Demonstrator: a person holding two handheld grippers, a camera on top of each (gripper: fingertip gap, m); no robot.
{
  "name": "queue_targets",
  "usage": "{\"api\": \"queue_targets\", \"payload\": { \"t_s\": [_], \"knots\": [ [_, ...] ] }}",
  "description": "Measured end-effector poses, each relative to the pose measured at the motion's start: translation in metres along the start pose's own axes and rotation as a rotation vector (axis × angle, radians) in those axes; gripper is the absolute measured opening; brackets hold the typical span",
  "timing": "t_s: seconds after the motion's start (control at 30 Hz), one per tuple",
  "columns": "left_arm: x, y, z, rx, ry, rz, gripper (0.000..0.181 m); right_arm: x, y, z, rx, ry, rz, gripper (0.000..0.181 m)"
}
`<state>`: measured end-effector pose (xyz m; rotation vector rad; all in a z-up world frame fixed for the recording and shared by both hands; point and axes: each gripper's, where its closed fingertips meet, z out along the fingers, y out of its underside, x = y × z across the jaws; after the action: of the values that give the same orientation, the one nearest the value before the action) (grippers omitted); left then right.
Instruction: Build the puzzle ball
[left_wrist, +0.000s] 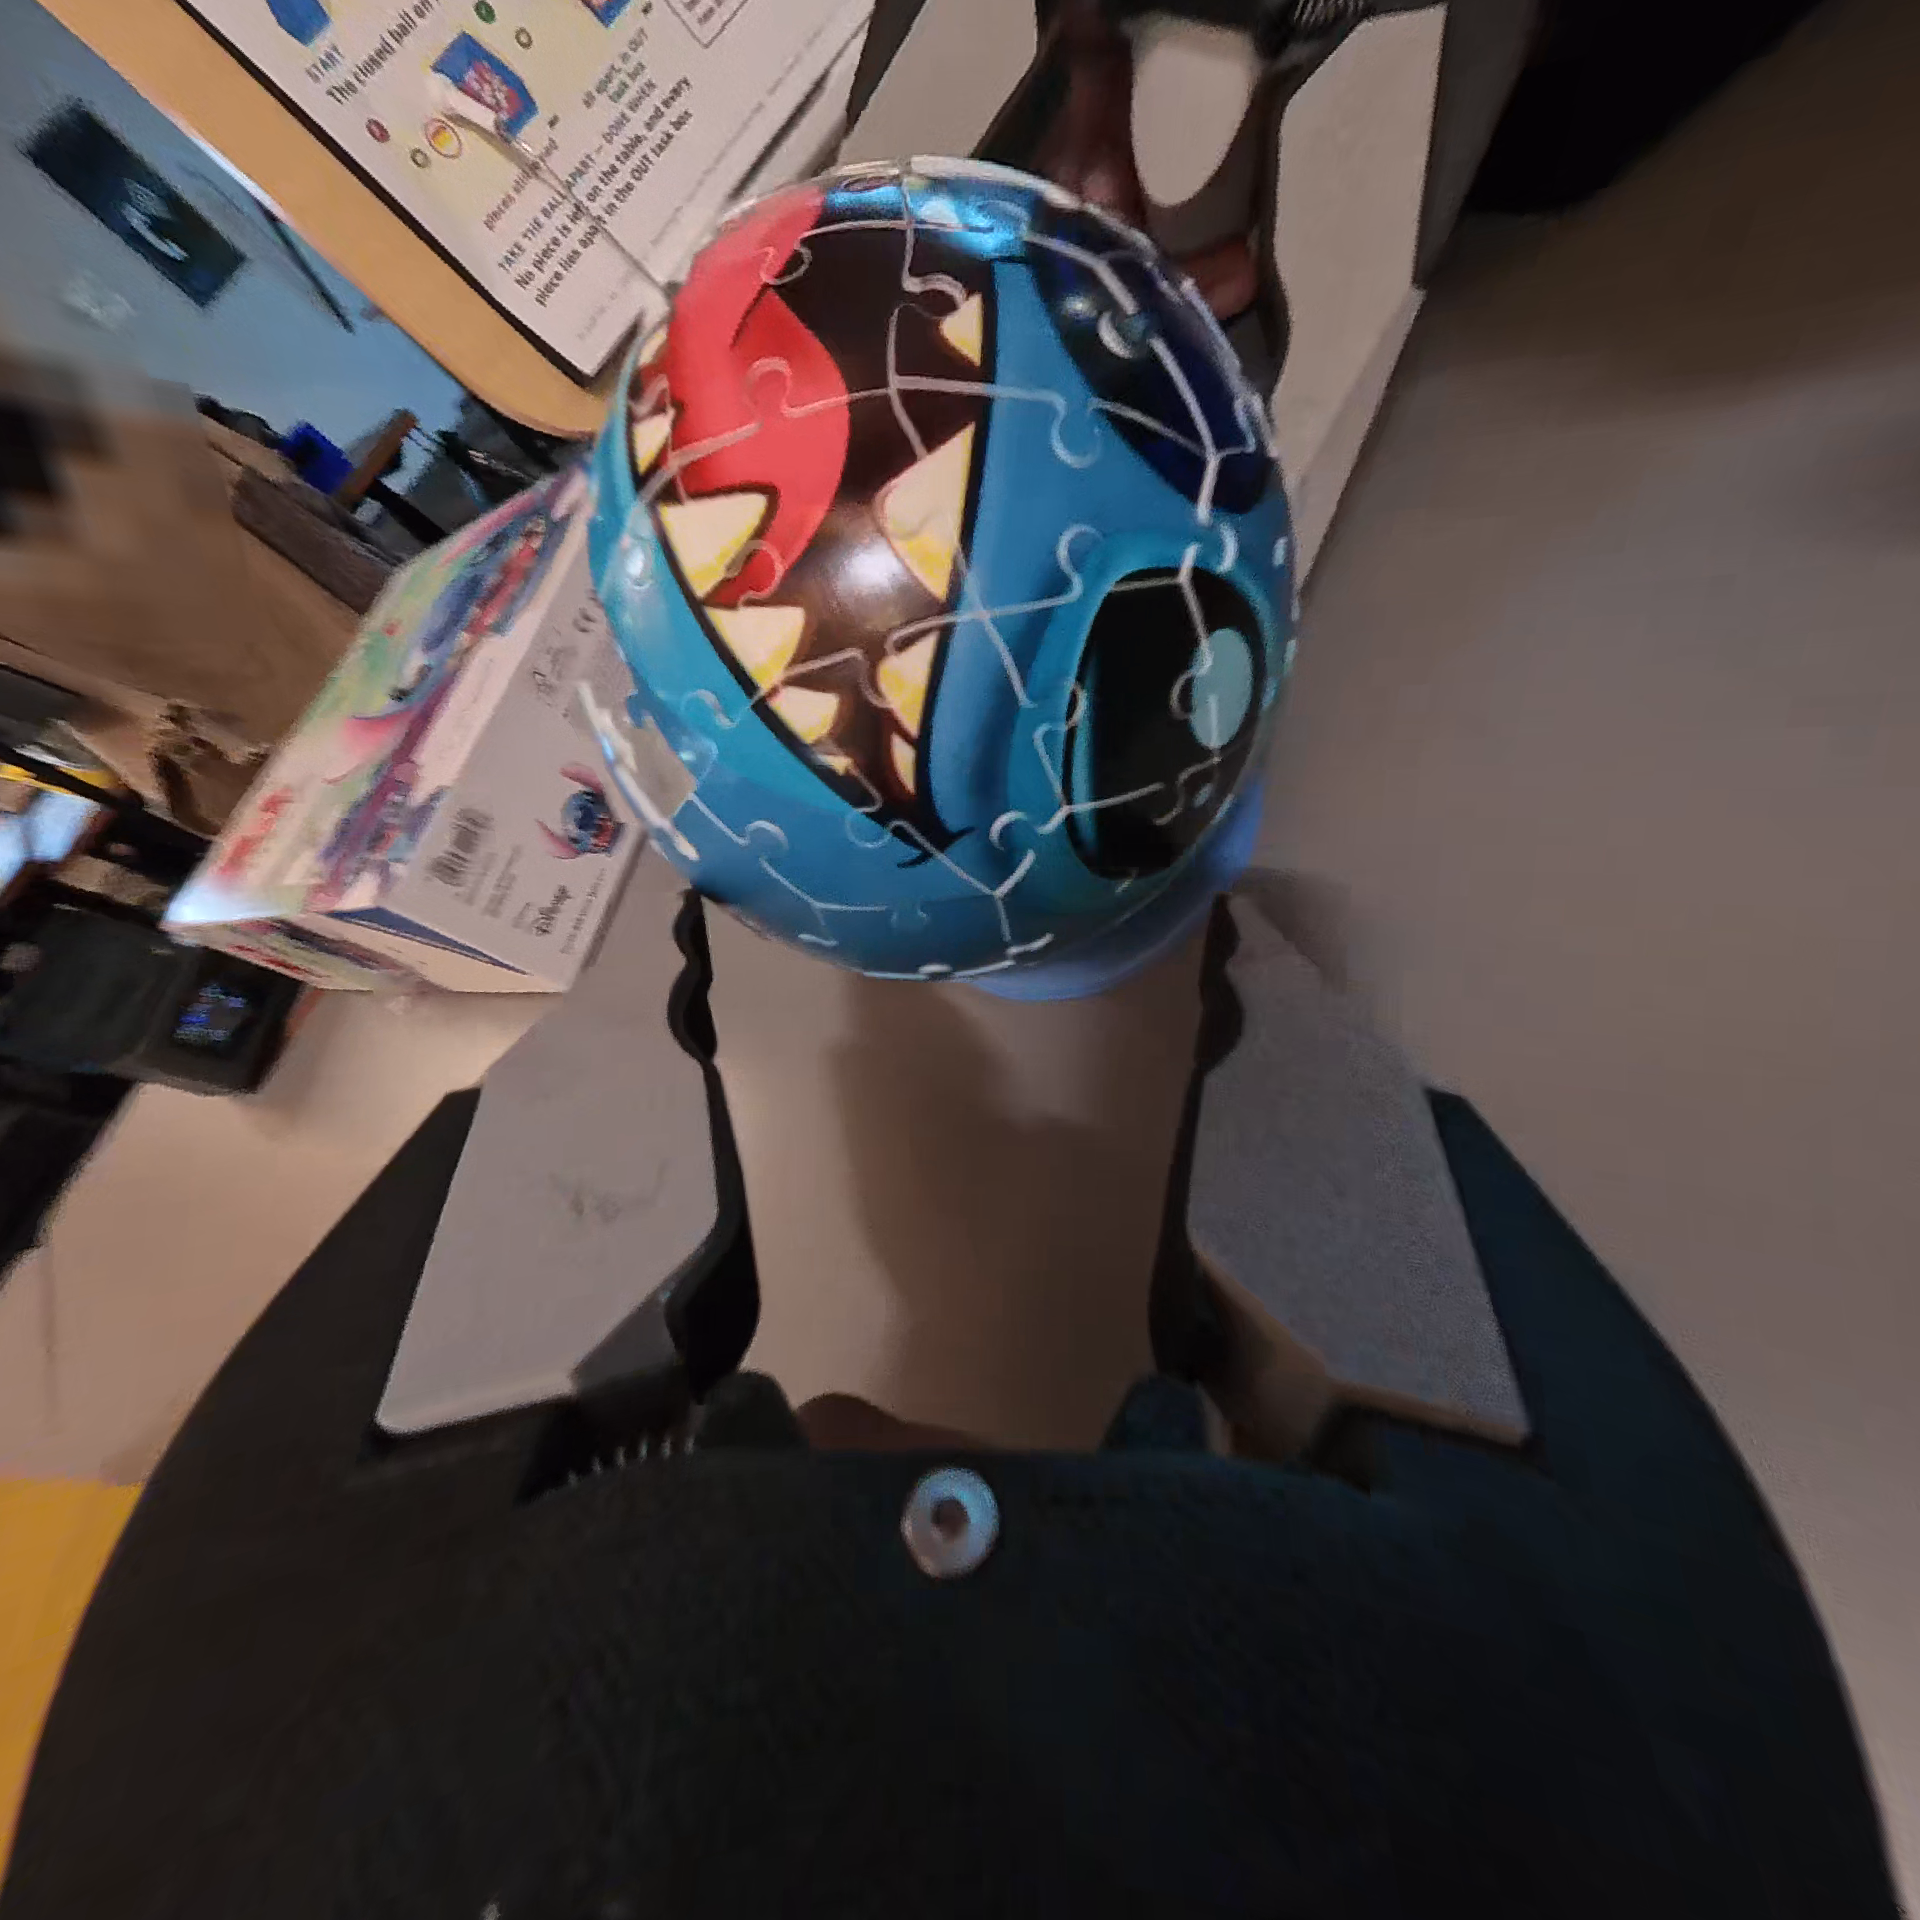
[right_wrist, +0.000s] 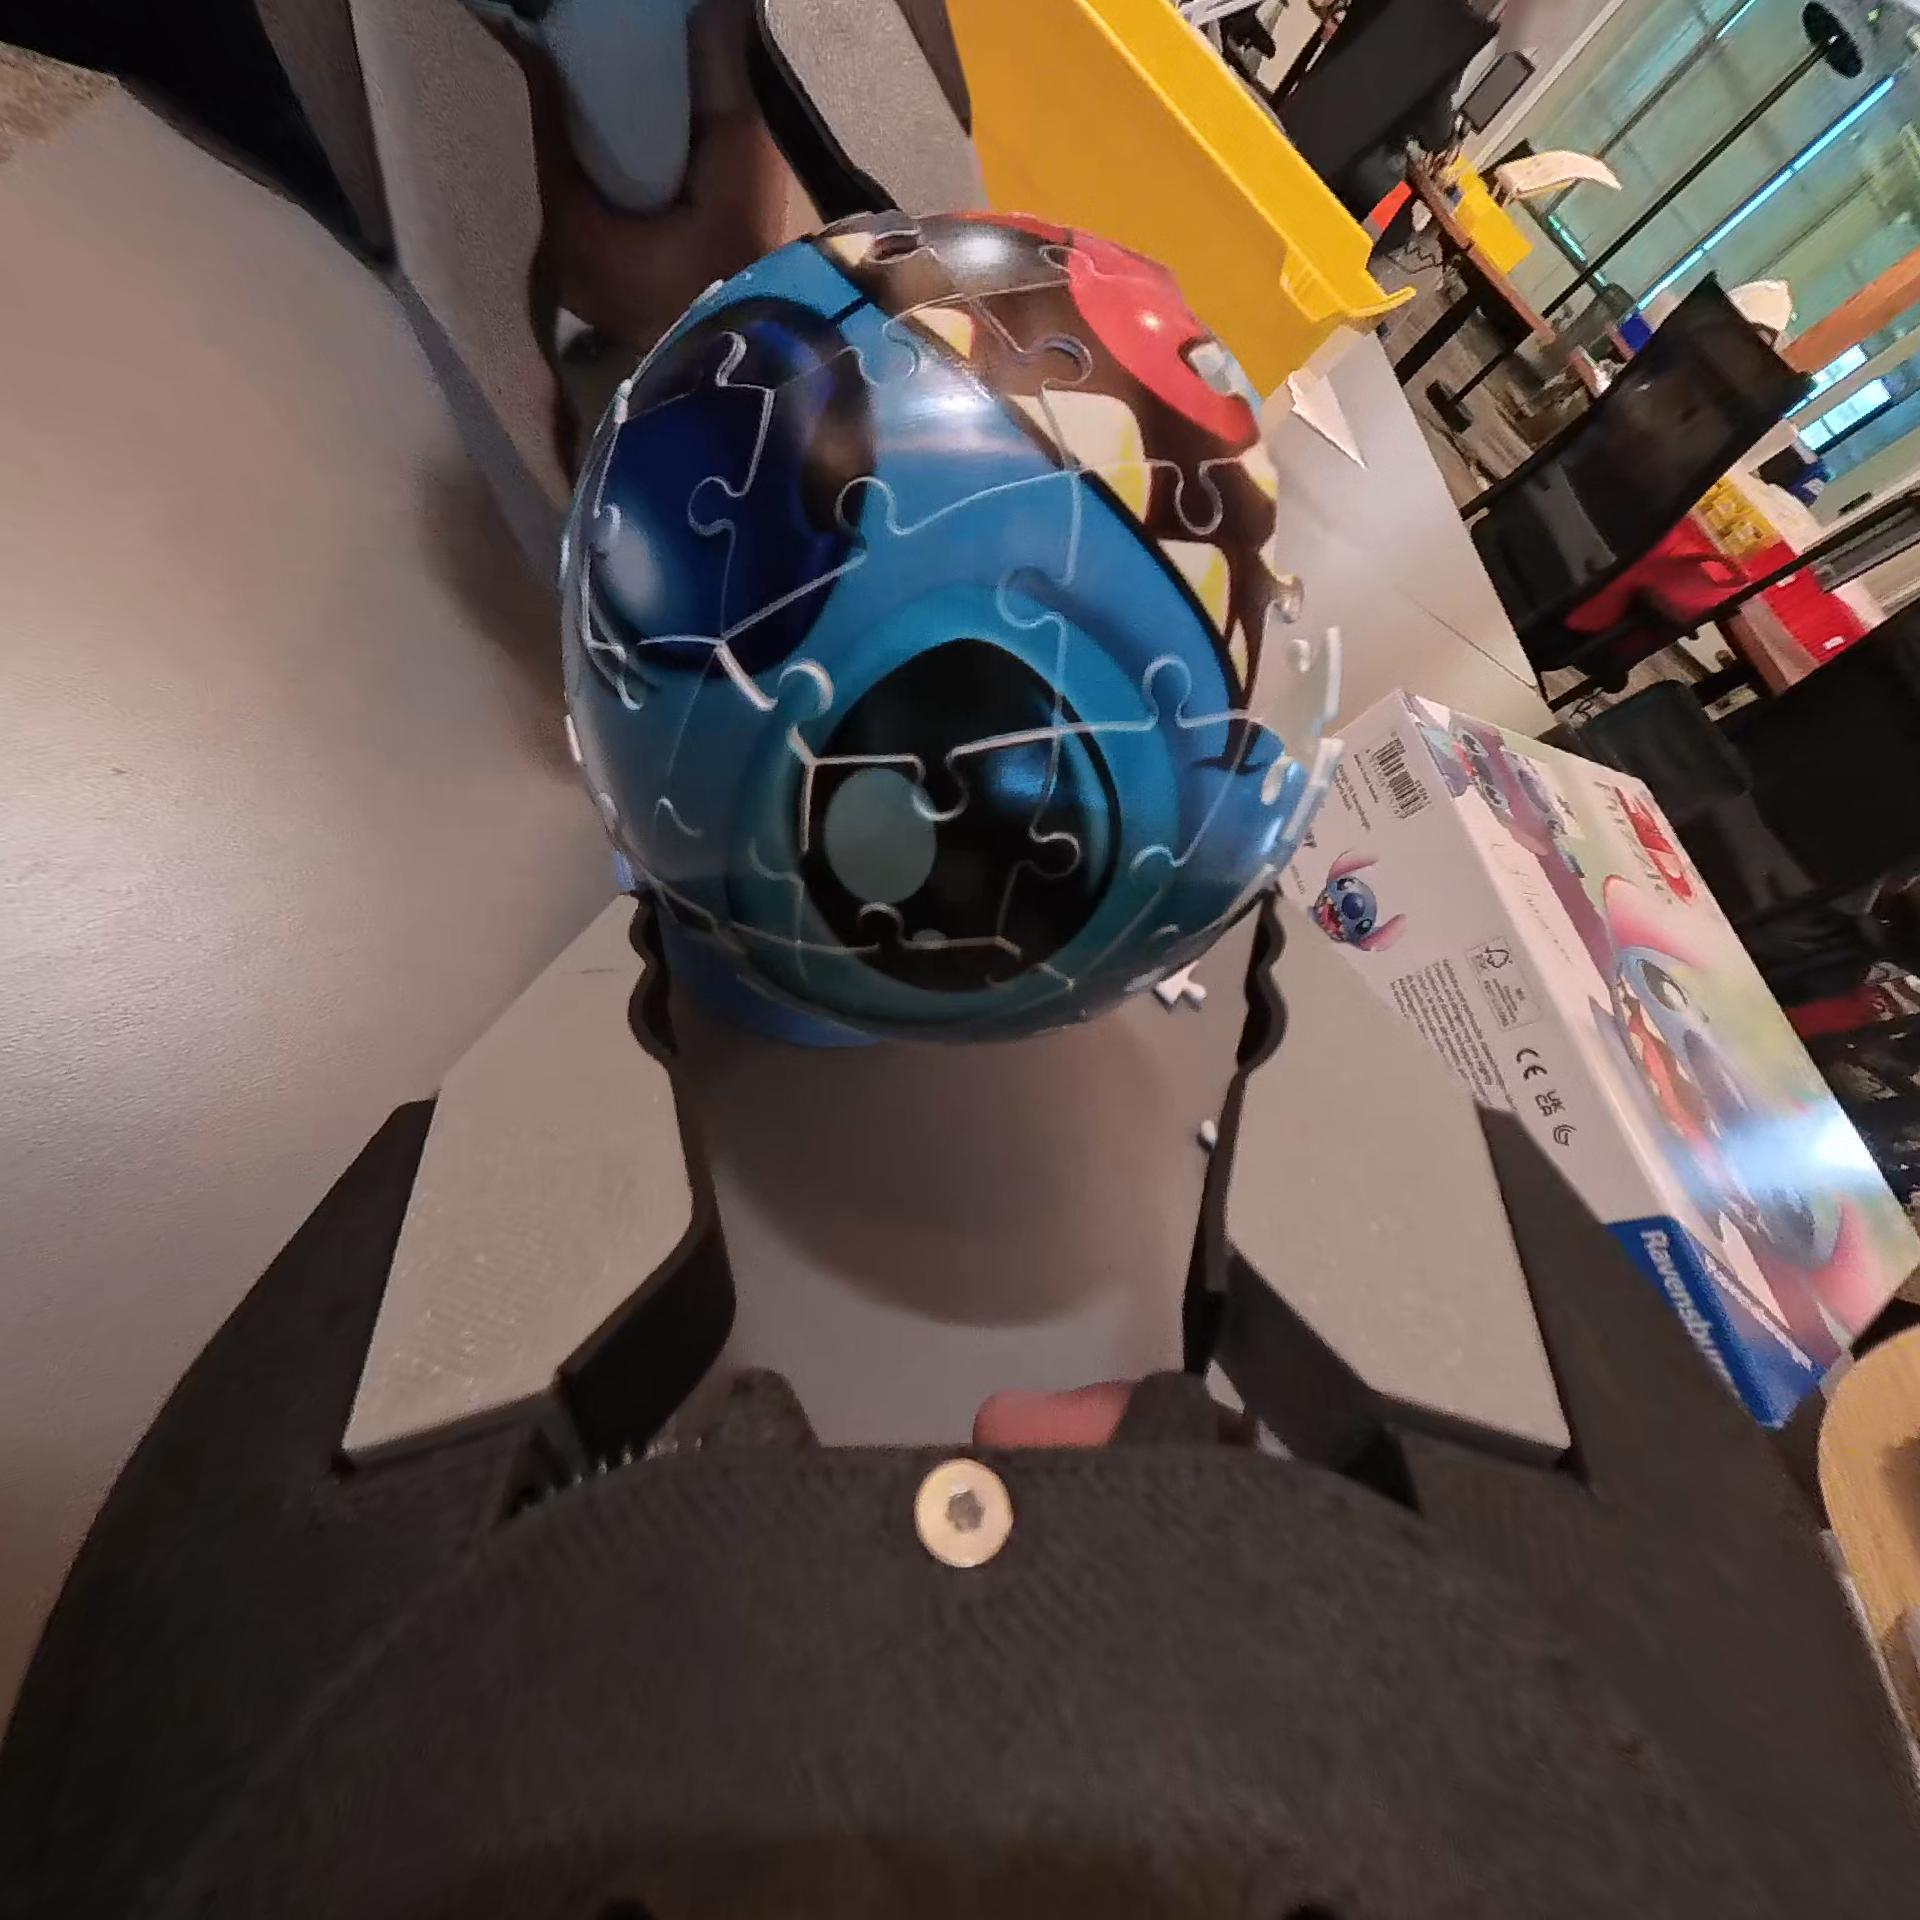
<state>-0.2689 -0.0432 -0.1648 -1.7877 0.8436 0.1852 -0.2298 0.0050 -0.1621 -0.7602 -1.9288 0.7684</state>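
Note:
The puzzle ball (left_wrist: 940, 582) is a blue sphere with a black eye, a red tongue and yellow teeth. It is held in the air between both grippers. My left gripper (left_wrist: 956, 925) has its fingertips closed on the ball's near end, and the right gripper (left_wrist: 1195, 145) shows behind the ball. In the right wrist view the ball (right_wrist: 914, 644) sits between my right gripper's (right_wrist: 951, 935) fingertips, with the left gripper (right_wrist: 623, 125) beyond it. An open edge of missing pieces shows on the ball's side towards the box.
The puzzle box (left_wrist: 436, 769) lies on the grey table (left_wrist: 1610, 727) beside the ball; it also shows in the right wrist view (right_wrist: 1621, 987). A printed sheet (left_wrist: 540, 135) lies on a wooden board. A yellow bin (right_wrist: 1164, 156) stands behind. A small white piece (right_wrist: 1179, 987) lies under the ball. The small white piece (right_wrist: 1179, 987) is about 10 cm from my right fingertips.

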Motion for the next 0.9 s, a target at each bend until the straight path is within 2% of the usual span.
{"api": "queue_targets", "payload": {
  "t_s": [0.07,0.13,0.4,0.57,0.9],
  "knots": [
    [-0.007,-0.002,0.002,0.007,-0.054,0.077,0.089,0.001,0.002,0.001,-0.007,-0.003,0.025,0.108],
    [-0.008,-0.003,0.003,0.0,-0.046,0.078,0.087,0.001,0.004,0.0,-0.017,0.003,0.046,0.108],
    [-0.003,-0.009,-0.001,0.062,0.196,-0.21,0.093,-0.005,-0.012,-0.006,-0.111,0.014,0.201,0.109],
    [0.005,-0.009,0.002,0.041,0.324,-0.327,0.094,-0.01,-0.019,-0.01,-0.181,-0.007,0.339,0.113],
    [0.006,-0.005,0.0,0.061,0.29,-0.331,0.087,-0.014,-0.008,-0.01,-0.189,0.014,0.419,0.112]
  ]
}}
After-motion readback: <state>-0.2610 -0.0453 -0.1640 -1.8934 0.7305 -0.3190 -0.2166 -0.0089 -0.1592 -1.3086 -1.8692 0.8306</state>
